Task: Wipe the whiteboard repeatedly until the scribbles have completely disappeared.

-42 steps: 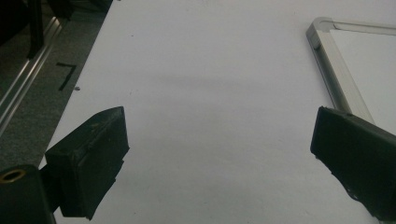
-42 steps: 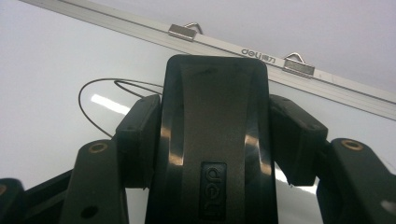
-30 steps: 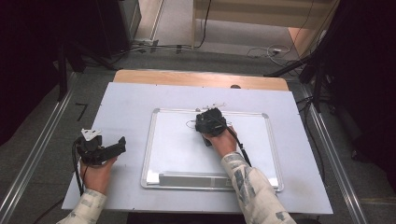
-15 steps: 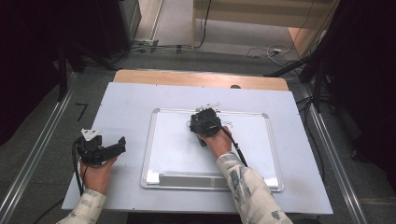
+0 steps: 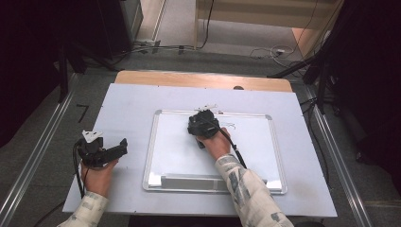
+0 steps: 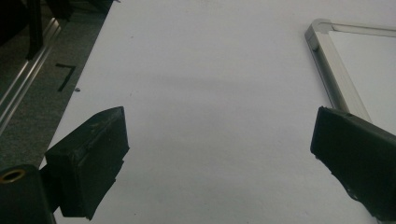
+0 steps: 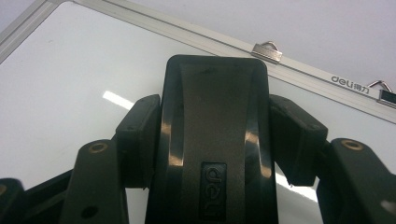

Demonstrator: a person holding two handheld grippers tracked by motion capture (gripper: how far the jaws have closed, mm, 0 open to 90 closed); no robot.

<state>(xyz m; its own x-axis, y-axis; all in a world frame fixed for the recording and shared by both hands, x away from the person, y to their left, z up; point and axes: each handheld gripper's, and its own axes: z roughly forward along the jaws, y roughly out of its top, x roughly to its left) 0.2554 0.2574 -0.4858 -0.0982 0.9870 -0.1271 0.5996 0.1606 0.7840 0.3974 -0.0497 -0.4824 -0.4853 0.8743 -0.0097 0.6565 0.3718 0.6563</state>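
right gripper (image 7: 215, 140): clamped on black eraser (image 7: 214, 135), held flat between both jaws | eraser on whiteboard (image 5: 255, 156), near its top edge | left gripper (image 6: 219, 158): jaws wide apart, nothing between, over table (image 6: 210, 84)

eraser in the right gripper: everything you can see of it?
The eraser is a black, glossy, plastic-looking block with rounded corners, a raised central band and an embossed "deli" badge. It is clamped on both sides between the jaws of the right gripper, lengthwise along them, over the upper middle of the whiteboard near its top rim. Its underside is hidden.
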